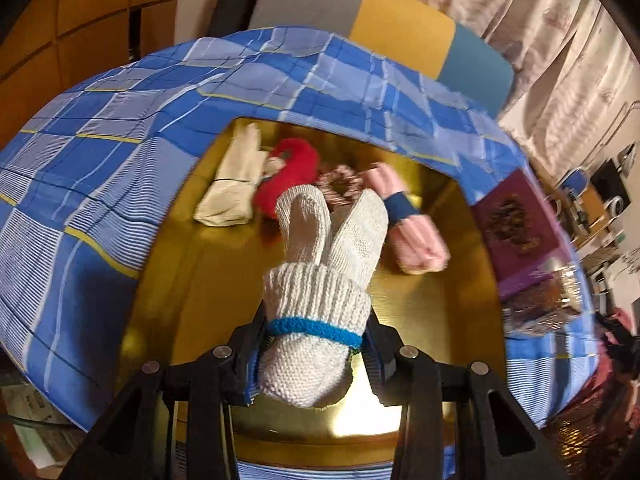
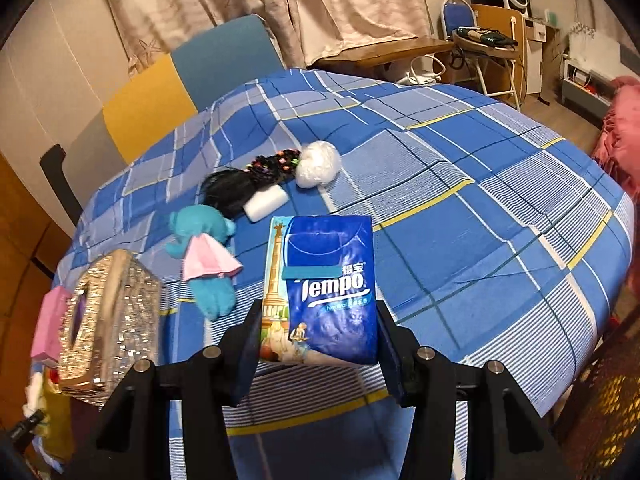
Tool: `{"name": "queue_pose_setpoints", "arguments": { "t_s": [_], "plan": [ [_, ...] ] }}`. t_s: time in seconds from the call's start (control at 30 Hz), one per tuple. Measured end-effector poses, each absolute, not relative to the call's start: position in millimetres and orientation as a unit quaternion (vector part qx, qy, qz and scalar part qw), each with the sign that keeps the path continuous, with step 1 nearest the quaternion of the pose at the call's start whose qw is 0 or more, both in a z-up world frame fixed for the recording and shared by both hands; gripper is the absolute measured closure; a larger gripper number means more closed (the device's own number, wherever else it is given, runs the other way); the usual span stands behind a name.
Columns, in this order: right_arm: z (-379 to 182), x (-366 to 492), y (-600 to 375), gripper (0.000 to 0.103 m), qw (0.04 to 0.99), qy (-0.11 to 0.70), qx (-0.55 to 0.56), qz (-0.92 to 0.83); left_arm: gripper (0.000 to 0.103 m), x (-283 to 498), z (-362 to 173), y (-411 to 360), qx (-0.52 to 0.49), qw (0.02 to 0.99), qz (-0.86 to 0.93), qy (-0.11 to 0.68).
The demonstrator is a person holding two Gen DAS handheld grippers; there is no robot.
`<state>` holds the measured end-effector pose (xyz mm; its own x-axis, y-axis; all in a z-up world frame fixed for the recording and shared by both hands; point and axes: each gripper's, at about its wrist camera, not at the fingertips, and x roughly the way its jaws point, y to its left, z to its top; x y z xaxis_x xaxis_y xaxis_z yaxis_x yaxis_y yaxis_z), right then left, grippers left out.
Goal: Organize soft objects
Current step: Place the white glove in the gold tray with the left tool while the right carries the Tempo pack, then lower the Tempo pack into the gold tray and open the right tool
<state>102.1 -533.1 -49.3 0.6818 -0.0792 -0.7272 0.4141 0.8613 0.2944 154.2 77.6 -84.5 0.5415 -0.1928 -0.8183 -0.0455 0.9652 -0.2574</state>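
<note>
left gripper [image 1: 310, 354] clamped white knit glove bundle [image 1: 320, 276] over gold box [image 1: 436, 320], likely to drop it beside cream cloth [image 1: 232, 184], red plush [image 1: 286, 174], pink roll [image 1: 408, 232]. right gripper [image 2: 320, 354] pinched tempo tissue pack [image 2: 324, 288] above checked bedsheet [image 2: 480, 200]; teal plush [image 2: 208, 252] lay unsorted, left.

Left gripper [image 1: 312, 360] is clamping a rolled white knit glove [image 1: 320, 300] with a blue band, its fingers sticking forward. It is hanging over a gold box [image 1: 452, 320] sitting on the blue checked cloth [image 1: 100, 184]. Lying inside the box: a cream folded cloth [image 1: 234, 184], a red plush item [image 1: 286, 176], a striped scrunchie [image 1: 340, 188], and a pink roll [image 1: 412, 236] with a dark blue band. A purple lid [image 1: 516, 236] is lying just beside the box's right edge.
</note>
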Motion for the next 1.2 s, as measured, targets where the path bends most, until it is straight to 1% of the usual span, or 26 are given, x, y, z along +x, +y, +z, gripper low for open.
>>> {"name": "queue_pose_setpoints", "arguments": {
  "t_s": [0.23,0.33,0.4,0.43,0.47,0.7,0.87,1.03,1.2],
  "plan": [
    [-24,89,-506,0.051,0.903,0.350,0.220,-0.118,0.061,170,-106,96,-0.096,0.860,-0.013,0.500],
    [-13,85,-494,0.051,0.908,0.341,0.218,-0.107,0.055,173,-109,99,-0.089,0.858,0.000,0.505],
    [-6,83,-486,0.051,0.911,0.335,0.218,-0.100,0.053,171,-107,103,-0.093,0.861,0.007,0.500],
    [-2,81,-482,0.051,0.913,0.332,0.216,-0.096,0.049,169,-105,105,-0.098,0.863,0.009,0.496],
    [0,80,-478,0.051,0.915,0.329,0.215,-0.094,0.047,167,-104,107,-0.104,0.864,0.009,0.493],
    [20,76,-442,0.051,0.918,0.321,0.224,-0.055,0.047,139,-79,122,-0.143,0.889,0.003,0.435],
    [39,77,-399,0.051,0.924,0.316,0.214,-0.003,0.047,118,-67,128,-0.175,0.900,-0.019,0.399],
    [54,89,-334,0.051,0.925,0.321,0.191,0.074,0.047,103,-56,123,-0.166,0.908,-0.038,0.384],
    [53,106,-255,0.051,0.912,0.344,0.157,0.159,0.047,87,-52,127,-0.172,0.913,-0.038,0.367]
  ]
}}
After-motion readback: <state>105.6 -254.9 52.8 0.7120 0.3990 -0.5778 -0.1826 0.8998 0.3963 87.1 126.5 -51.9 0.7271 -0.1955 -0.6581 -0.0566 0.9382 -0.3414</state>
